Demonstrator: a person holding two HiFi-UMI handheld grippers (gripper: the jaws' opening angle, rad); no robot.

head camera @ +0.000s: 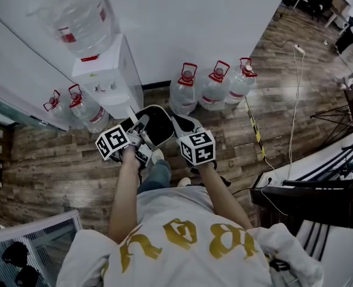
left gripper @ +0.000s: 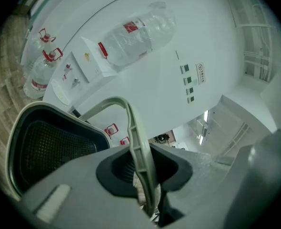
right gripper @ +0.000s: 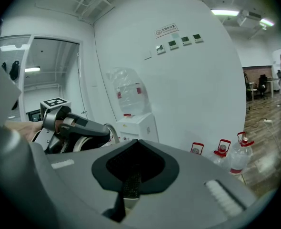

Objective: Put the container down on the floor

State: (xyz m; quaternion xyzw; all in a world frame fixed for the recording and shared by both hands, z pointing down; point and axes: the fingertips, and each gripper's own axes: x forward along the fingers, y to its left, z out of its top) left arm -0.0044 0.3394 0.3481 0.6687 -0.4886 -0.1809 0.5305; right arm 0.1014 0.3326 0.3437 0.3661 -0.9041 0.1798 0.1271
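The container is a black basket with a pale grey rim and a hoop handle, held up in front of me above the wooden floor. My left gripper is shut on the grey handle, and the basket's mesh inside shows to its left. My right gripper grips the opposite side. In the right gripper view its jaws are shut on a thin strip of the container's wall. The left gripper shows across from it.
A white water dispenser with an upturned bottle stands against the wall just ahead. Three full bottles stand to its right and two more to its left. A dark desk and cables lie at the right.
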